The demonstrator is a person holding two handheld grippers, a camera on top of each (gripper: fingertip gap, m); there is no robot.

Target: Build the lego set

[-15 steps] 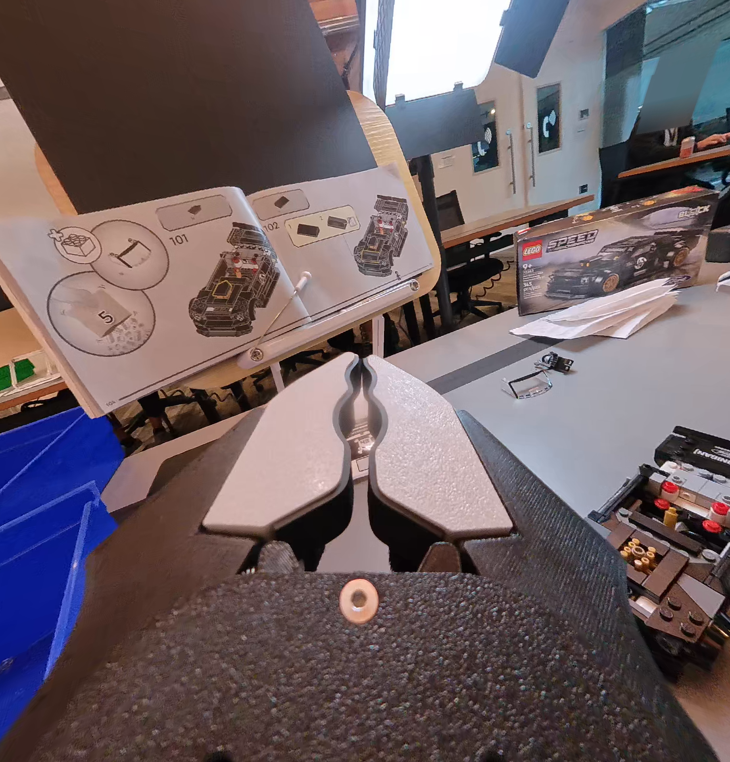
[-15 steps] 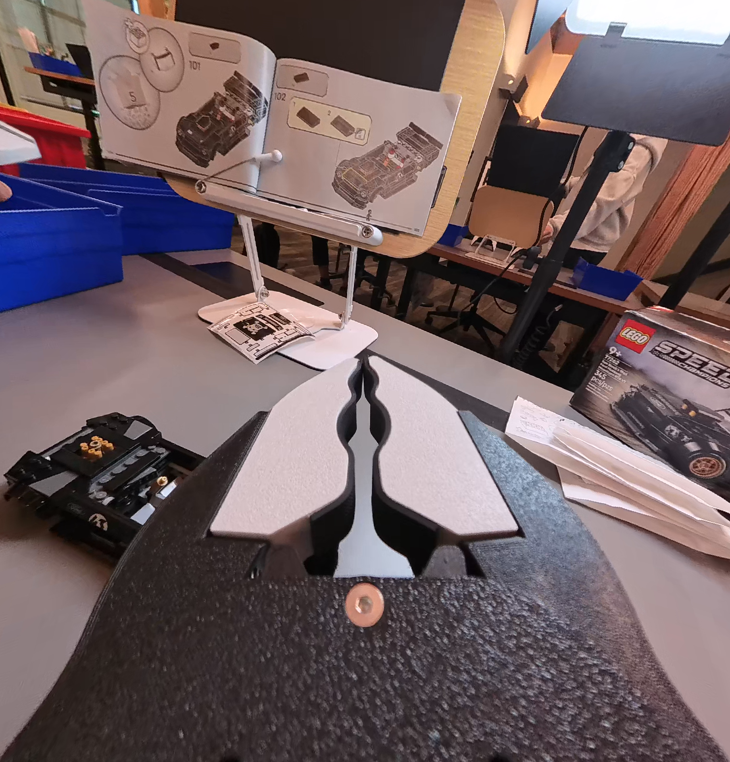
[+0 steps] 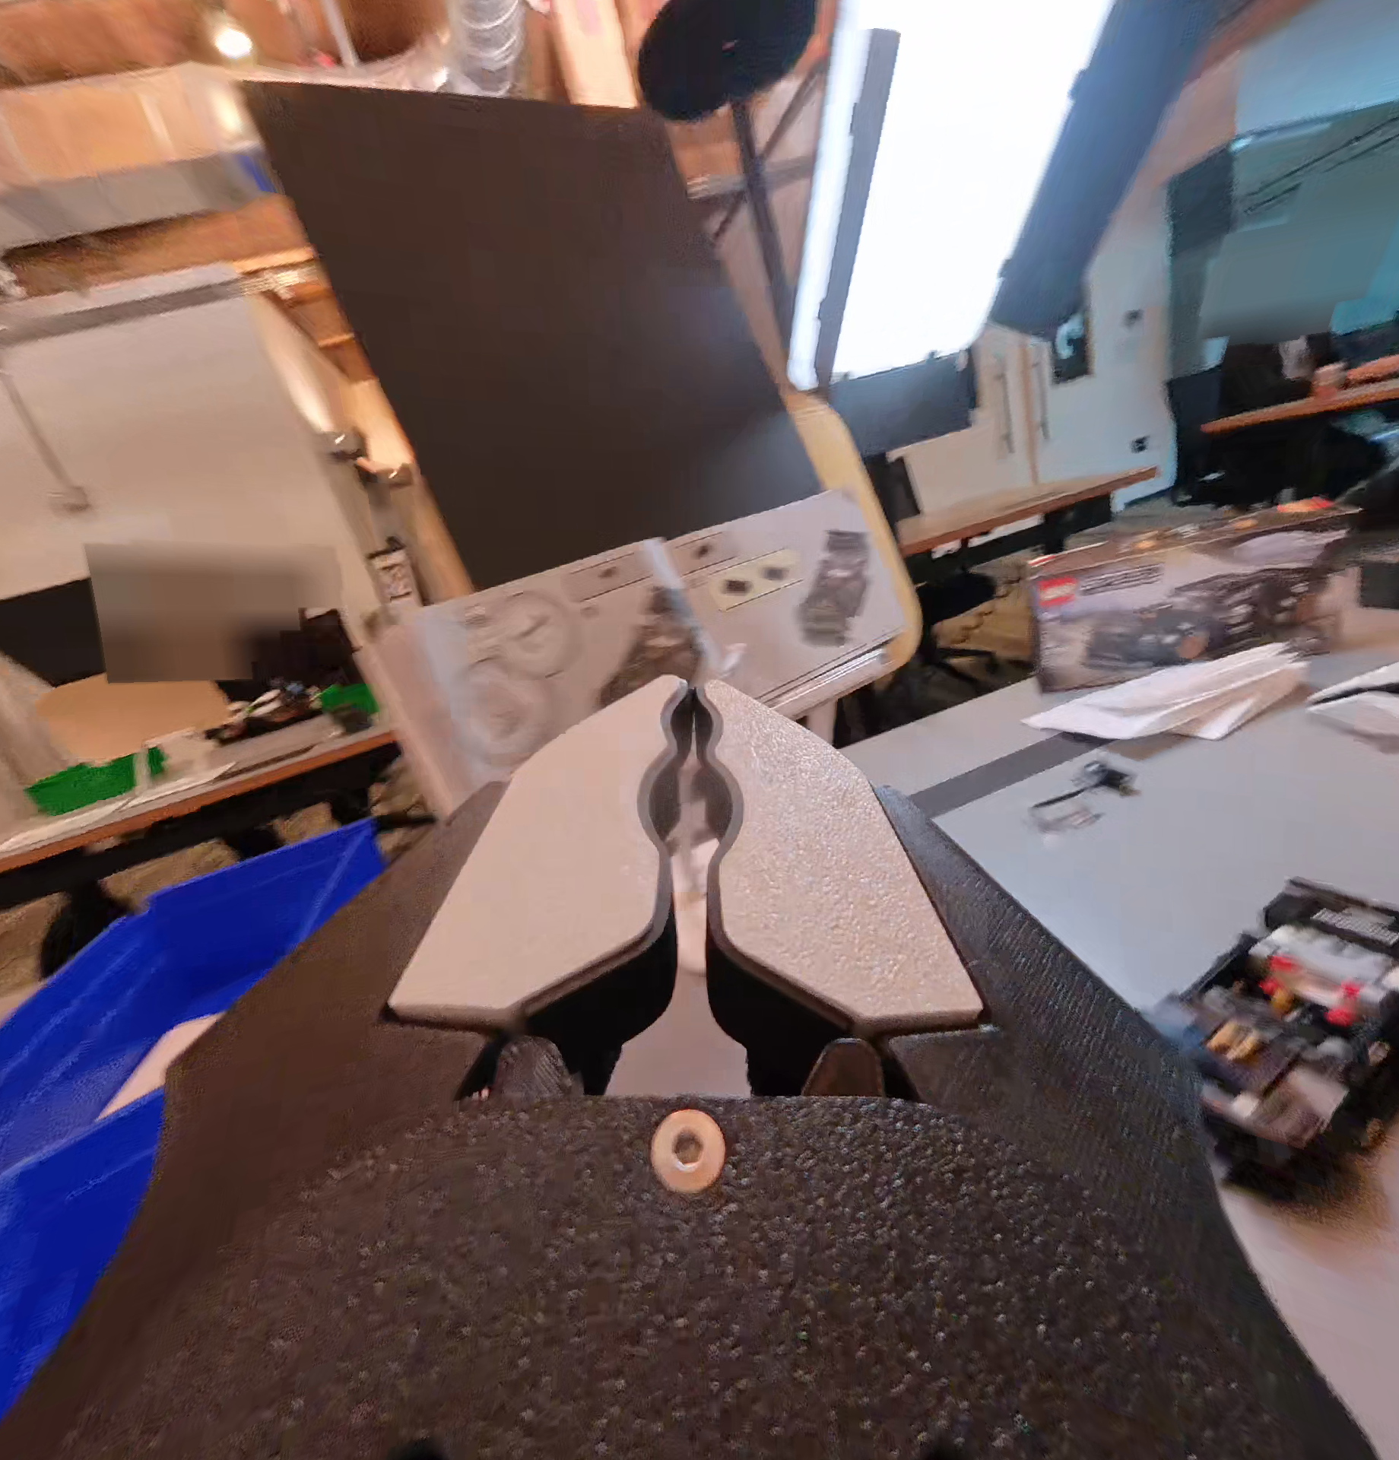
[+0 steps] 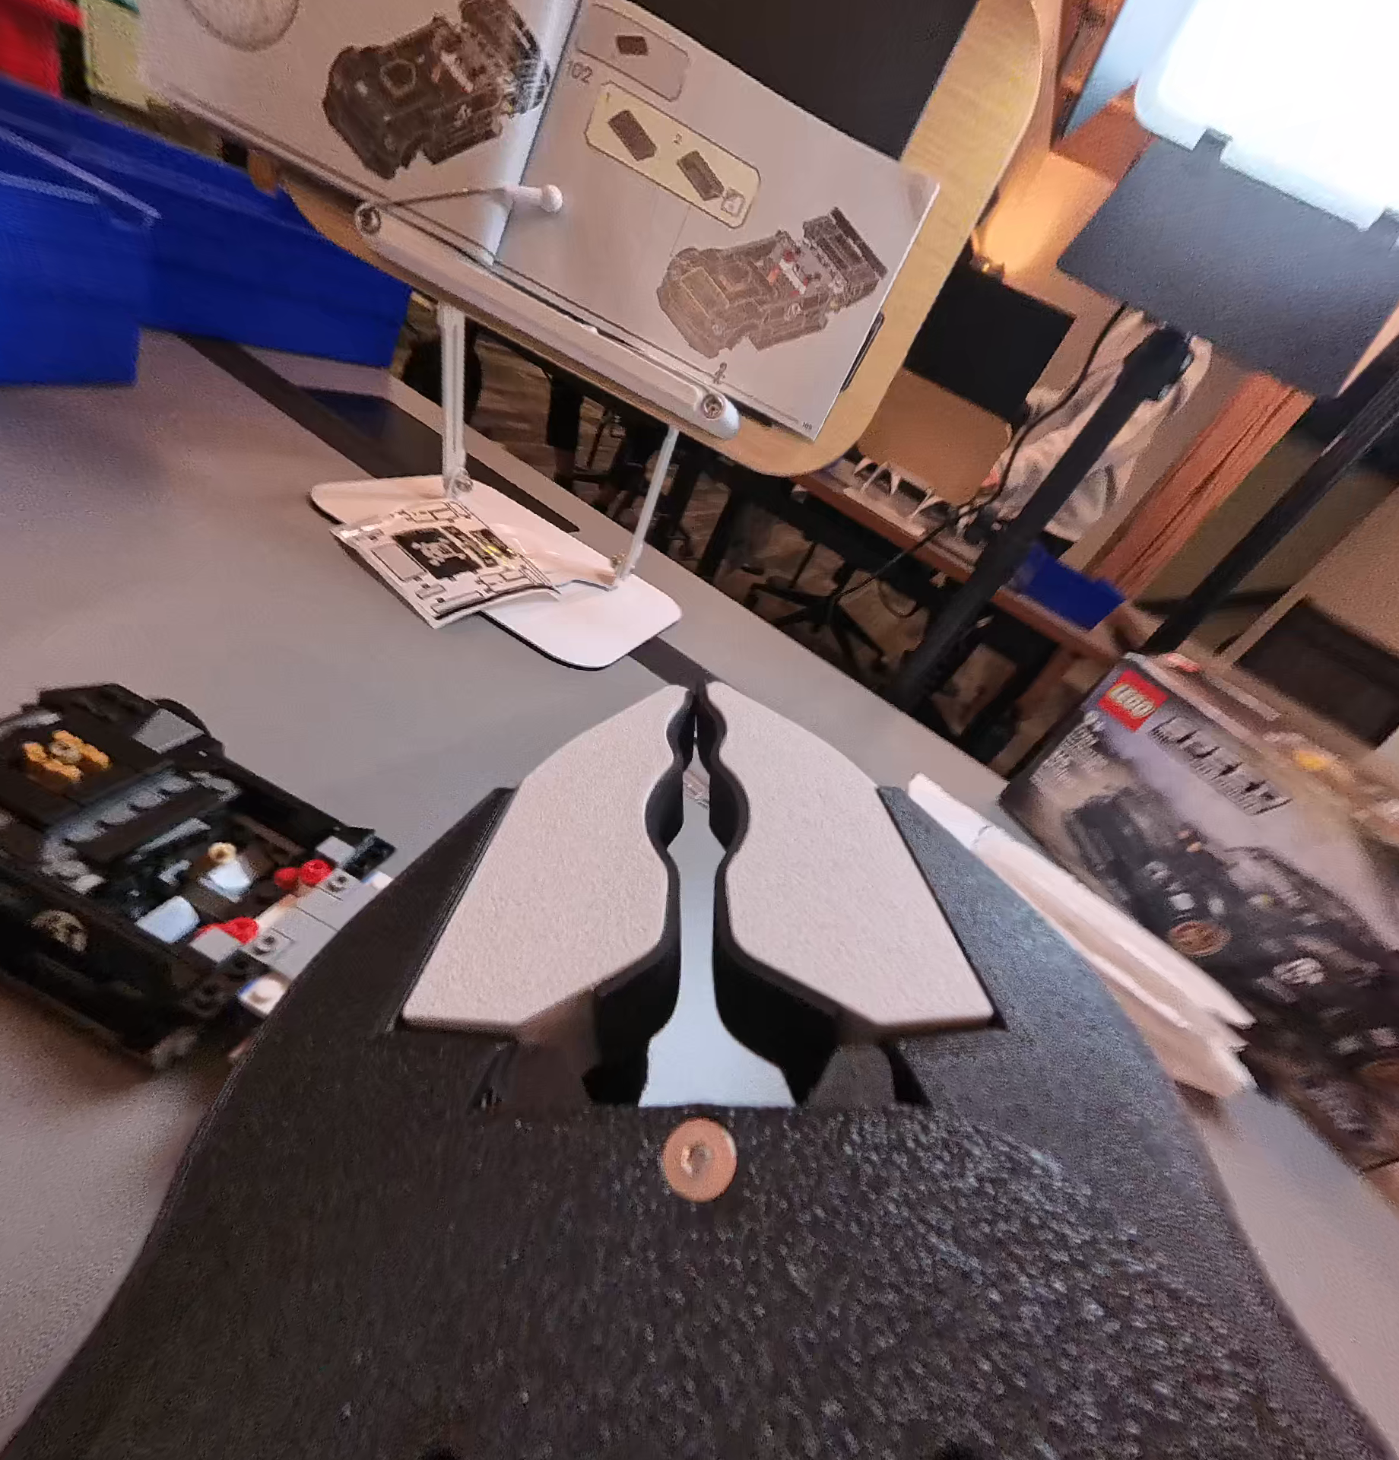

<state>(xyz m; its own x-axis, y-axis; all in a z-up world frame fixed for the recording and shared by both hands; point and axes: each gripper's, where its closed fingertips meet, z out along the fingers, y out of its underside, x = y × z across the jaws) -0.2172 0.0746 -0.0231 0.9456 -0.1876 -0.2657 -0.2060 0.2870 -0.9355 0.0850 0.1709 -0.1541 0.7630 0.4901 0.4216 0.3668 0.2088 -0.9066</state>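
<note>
The half-built black lego car [image 4: 135,861] sits on the grey table [image 4: 230,600], left of my right gripper [image 4: 696,695]; it also shows in the left wrist view [image 3: 1304,1019] at the right. Both grippers are shut and empty. My left gripper [image 3: 692,695] is raised and points at the open instruction booklet [image 3: 649,624] on its white stand [image 4: 554,592]. The booklet's pages [image 4: 680,182] show above my right gripper. A small clear piece and a black piece [image 3: 1083,790] lie loose on the table.
Blue bins [image 4: 72,261] stand at the table's left; one shows in the left wrist view [image 3: 112,1019]. The set's box [image 4: 1233,853] and white paper bags [image 4: 1091,932] lie at the right. A sticker sheet [image 4: 443,553] rests on the stand's base. A black light stand pole [image 4: 1075,490] rises behind. Some 35 cm of space lies between my two pairs of fingers. The right tips stand about 15 cm off the half-built black lego car [image 4: 135,861]. My left wrist view [image 3: 1307,1028] looks at it from another angle.
My left gripper has swung up and left, so the booklet sits lower and blurred in its view. My right gripper has moved forward and tilted, closer to the car and the stand.
</note>
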